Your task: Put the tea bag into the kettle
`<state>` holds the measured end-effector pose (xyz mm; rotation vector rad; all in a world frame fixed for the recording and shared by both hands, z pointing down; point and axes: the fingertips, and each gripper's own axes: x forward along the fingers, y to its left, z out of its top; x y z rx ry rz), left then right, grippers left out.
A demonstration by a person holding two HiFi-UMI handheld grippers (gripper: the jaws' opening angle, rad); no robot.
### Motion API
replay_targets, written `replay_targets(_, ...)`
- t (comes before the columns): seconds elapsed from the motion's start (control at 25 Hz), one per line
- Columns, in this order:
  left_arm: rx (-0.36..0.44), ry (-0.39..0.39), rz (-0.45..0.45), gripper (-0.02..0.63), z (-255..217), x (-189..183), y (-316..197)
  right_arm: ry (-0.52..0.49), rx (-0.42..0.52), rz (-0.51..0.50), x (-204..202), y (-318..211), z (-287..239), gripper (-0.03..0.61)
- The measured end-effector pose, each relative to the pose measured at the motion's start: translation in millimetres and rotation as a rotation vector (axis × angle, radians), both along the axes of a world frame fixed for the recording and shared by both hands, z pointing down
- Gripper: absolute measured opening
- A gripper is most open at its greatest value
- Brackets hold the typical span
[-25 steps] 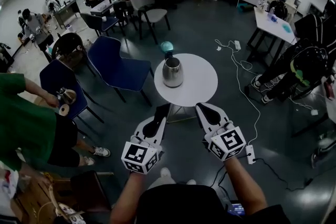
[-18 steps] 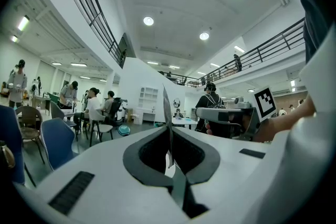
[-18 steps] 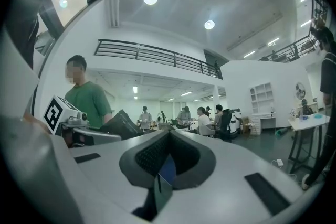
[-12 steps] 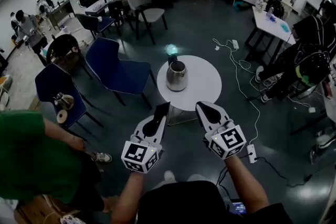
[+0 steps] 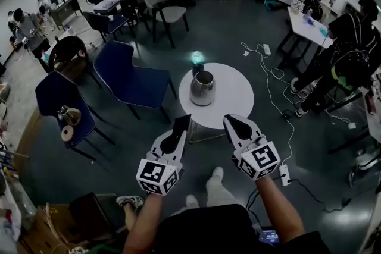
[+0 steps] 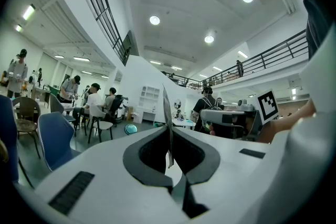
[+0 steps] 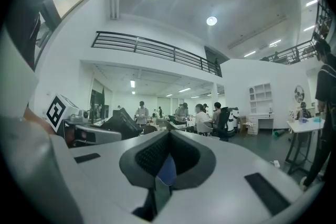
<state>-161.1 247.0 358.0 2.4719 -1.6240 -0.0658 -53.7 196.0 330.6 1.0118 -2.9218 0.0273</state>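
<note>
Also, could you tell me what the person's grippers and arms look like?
The left gripper and right gripper are matching white wedge-shaped shells whose black-lined jaws taper to a point. Each carries a white cube with black square markers at its rear. The forearms are bare; the person wears a dark top.

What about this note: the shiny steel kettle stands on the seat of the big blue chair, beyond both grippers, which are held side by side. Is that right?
Not quite. The shiny steel kettle stands on the round white table, not on the big blue chair to its left; the head view shows this. The rest holds: it is beyond the left gripper and the right gripper, which are held side by side.
</note>
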Motion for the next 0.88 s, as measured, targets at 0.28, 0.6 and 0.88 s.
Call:
replay_targets(0.28, -0.008, 0.012, -0.01, 0.012, 7.2, -0.2, -43.7, -0.02, -0.012, -0.005, 2.5, -47.5, 6.4, 0.017)
replay_targets(0.6, -0.026, 0.023, -0.027, 0.012, 21.6, 9.8, -104.6, -0.015, -0.03, -0.005, 14.7, -111.9, 17.8, 0.017)
replay_targets(0.88, -0.02, 0.015, -0.021, 0.014, 22.2, 26.6, -165.1, 0.009, -0.026, -0.013, 27.0, -167.8, 24.3, 0.016)
